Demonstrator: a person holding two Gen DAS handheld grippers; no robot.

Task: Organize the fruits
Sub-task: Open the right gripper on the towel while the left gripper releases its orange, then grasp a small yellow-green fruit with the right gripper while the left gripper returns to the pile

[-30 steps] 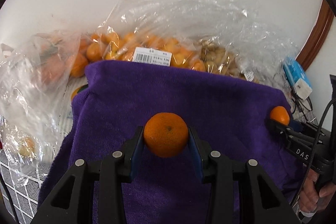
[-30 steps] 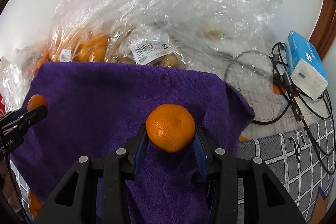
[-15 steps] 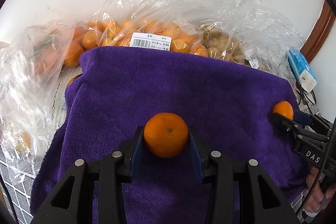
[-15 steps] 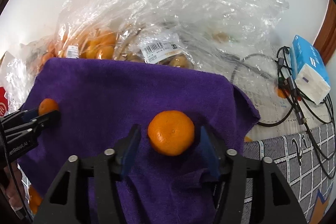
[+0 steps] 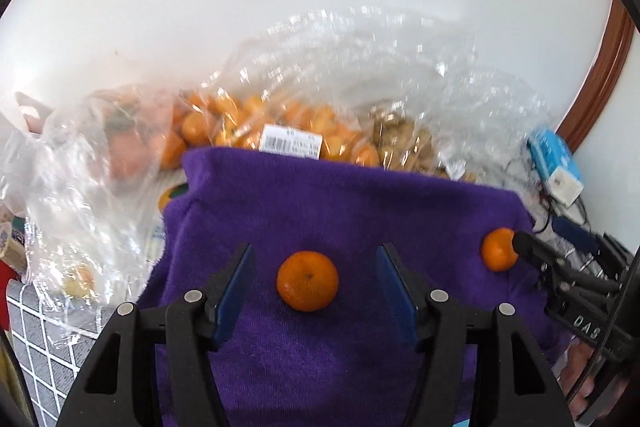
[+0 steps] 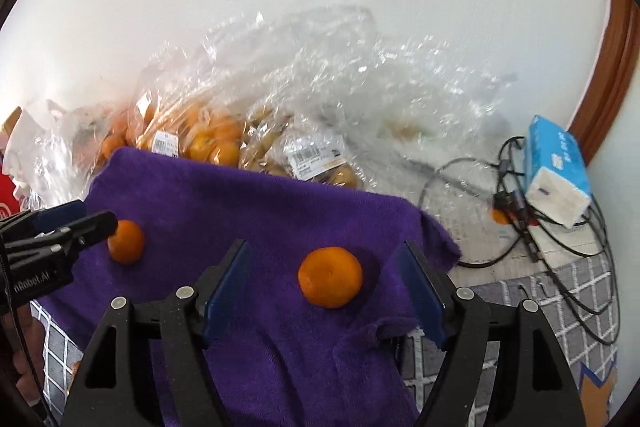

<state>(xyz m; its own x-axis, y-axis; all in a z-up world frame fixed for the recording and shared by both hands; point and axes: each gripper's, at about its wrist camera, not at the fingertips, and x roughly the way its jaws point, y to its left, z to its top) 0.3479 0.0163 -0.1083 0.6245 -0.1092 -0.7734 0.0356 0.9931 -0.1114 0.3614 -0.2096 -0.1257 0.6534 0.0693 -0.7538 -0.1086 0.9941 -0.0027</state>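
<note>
Two mandarins lie apart on a purple towel (image 5: 360,207). In the left wrist view, one mandarin (image 5: 307,281) rests on the cloth between the blue pads of my left gripper (image 5: 314,251). Its jaws are opening and the pads stand clear of the fruit. In the right wrist view, the other mandarin (image 6: 330,277) sits between the pads of my right gripper (image 6: 324,245). Those jaws are opening too and do not touch it. Each view shows the other gripper's tips beside the far mandarin (image 5: 498,249) (image 6: 126,241).
Clear plastic bags (image 5: 280,131) of oranges and brownish fruit (image 6: 320,163) are heaped behind the towel against a white wall. A blue tissue pack (image 6: 558,179) and tangled cables (image 6: 540,235) lie at the right. A grey checked mat (image 6: 560,287) covers the surface.
Both grippers have opened and let go of their mandarins, which now lie on the towel. Both grippers have risen and drawn back a little.
</note>
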